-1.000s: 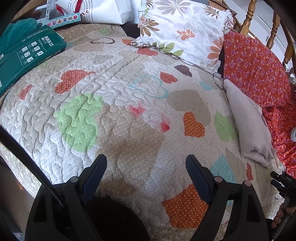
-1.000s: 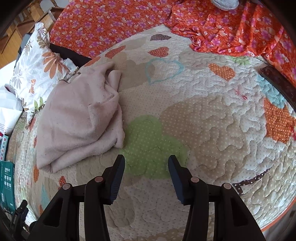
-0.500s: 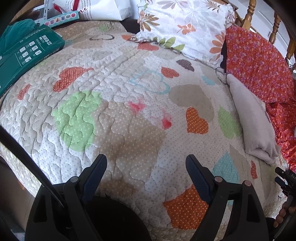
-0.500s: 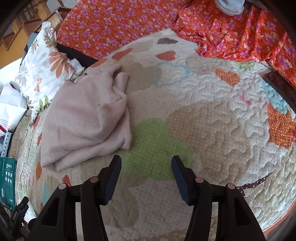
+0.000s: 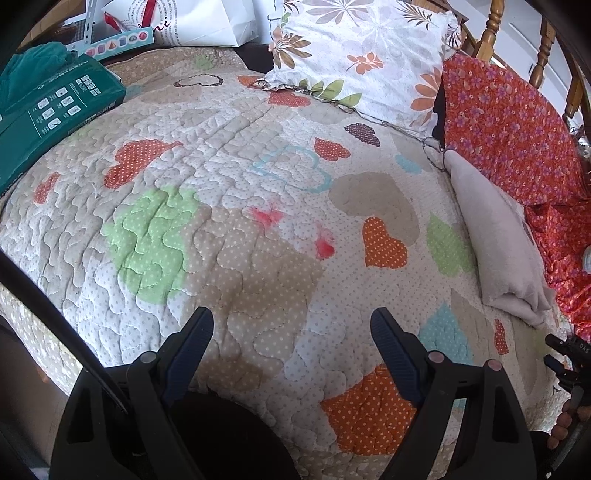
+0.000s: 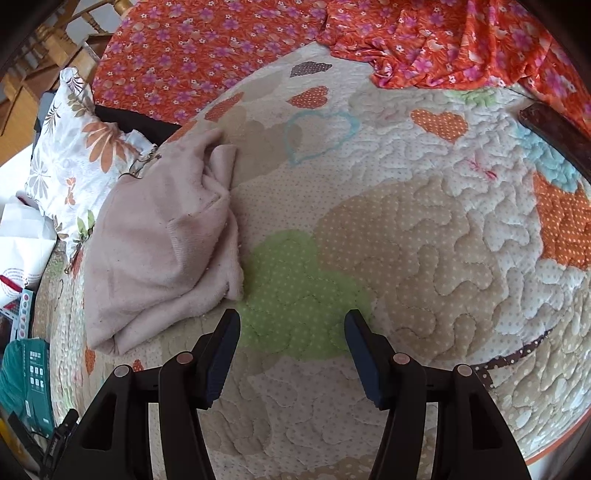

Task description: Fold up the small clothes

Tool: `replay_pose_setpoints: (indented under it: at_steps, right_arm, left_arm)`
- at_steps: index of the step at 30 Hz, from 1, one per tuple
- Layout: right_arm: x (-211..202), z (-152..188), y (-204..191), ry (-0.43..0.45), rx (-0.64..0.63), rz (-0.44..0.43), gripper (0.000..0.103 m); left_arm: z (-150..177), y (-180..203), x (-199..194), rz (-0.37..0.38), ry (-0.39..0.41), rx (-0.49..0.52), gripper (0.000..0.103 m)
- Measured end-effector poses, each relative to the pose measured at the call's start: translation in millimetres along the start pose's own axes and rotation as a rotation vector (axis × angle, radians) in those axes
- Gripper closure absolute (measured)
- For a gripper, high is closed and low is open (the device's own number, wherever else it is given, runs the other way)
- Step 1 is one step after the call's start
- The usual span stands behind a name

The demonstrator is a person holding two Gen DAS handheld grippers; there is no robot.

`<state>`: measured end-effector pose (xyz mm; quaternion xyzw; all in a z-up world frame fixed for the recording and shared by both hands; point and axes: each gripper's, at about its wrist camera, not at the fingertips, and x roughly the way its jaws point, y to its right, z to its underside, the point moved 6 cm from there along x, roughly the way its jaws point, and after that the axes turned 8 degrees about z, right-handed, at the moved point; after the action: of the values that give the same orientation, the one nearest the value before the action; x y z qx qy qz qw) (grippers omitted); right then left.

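Observation:
A pale pink fleece garment (image 6: 162, 247) lies folded in a loose bundle on the quilted bedspread (image 6: 406, 240), left of centre in the right wrist view. The same garment (image 5: 495, 243) shows at the right edge of the left wrist view, against the orange fabric. My right gripper (image 6: 291, 332) hovers open over a green patch, just right of the garment's near corner, nothing between its fingers. Over bare quilt (image 5: 221, 221), well left of the garment, my left gripper (image 5: 291, 332) stands wide open and empty.
A floral white pillow (image 5: 362, 55) and orange flowered fabric (image 5: 509, 122) lie at the bed's head by a wooden frame (image 5: 491, 26). A green box (image 5: 48, 114) and white bag (image 5: 207, 22) sit at the far left. A dark flat object (image 6: 557, 133) lies at the right.
My right gripper's fingers have spread wider and the hand has shifted slightly, so the garment sits a little lower in its view. The left gripper has stayed put.

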<state>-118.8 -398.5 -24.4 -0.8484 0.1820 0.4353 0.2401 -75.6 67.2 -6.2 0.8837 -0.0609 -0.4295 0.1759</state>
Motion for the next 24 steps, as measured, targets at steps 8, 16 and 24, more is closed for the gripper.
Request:
replay_pose_setpoints:
  at_steps: [8, 16, 24]
  right_arm:
    - [-4, 4, -11, 0.021, -0.081, 0.096, 0.040]
    - [-5, 5, -21, 0.040, -0.140, 0.078, 0.039]
    - [-1, 3, -18, 0.018, -0.103, 0.005, 0.038]
  left_arm:
    - [-1, -5, -4, 0.046, 0.010, -0.034, 0.017]
    - [0, 4, 6, 0.032, -0.073, 0.009, 0.017]
    - [-18, 32, -10, 0.108, -0.104, -0.007, 0.017]
